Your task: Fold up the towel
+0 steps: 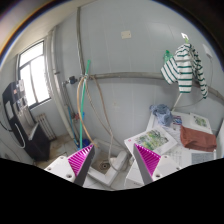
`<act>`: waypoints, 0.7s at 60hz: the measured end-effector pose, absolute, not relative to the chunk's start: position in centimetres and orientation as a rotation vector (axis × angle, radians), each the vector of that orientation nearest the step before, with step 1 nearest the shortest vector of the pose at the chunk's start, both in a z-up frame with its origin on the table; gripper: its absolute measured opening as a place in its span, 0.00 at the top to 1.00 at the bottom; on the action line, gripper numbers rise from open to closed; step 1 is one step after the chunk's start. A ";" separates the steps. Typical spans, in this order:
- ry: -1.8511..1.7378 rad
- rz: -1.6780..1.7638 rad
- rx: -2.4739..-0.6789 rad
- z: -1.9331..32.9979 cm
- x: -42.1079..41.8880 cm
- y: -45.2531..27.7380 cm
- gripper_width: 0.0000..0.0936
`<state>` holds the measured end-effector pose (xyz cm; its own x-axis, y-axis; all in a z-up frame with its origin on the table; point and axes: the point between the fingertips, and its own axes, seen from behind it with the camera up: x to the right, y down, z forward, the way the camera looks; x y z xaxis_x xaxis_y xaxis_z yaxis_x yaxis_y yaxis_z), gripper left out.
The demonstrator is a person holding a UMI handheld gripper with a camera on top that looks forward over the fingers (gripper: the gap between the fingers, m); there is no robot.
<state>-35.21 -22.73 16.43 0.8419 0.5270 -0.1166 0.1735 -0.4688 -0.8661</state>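
Two magenta-padded fingers of the gripper (114, 158) spread apart, holding nothing | green-and-white striped cloth towel (183, 68) hangs on the grey wall (120, 50), well beyond fingers | window (33, 72) at side

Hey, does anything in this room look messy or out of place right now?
Somewhat. Papers and booklets lie scattered in a loose heap beyond the open tongs, which hold nothing. A striped garment hangs on the wall above them. No towel is visible.
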 end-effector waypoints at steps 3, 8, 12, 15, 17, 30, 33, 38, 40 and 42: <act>-0.503 0.430 -2.062 16.1 -34.2 -21.9 0.13; -0.462 0.347 -2.074 15.7 -31.7 -19.1 0.14; -0.414 0.246 -2.075 15.0 -28.4 -15.8 0.15; -0.378 0.173 -2.081 14.2 -25.5 -13.0 0.15; -0.358 0.137 -2.082 13.6 -23.8 -10.9 0.15; -0.249 -0.019 -2.190 6.3 -12.2 2.9 0.17; -0.252 -0.042 -2.224 4.3 -10.4 5.0 0.17; -0.290 -0.043 -2.264 1.4 -9.4 7.3 0.21; -0.317 -0.033 -2.282 0.2 -9.4 7.7 0.24; -0.350 -0.019 -2.316 -1.5 -9.5 7.6 0.44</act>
<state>-9.53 7.64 -1.45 0.9619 0.2451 0.1207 0.2567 -0.6592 -0.7068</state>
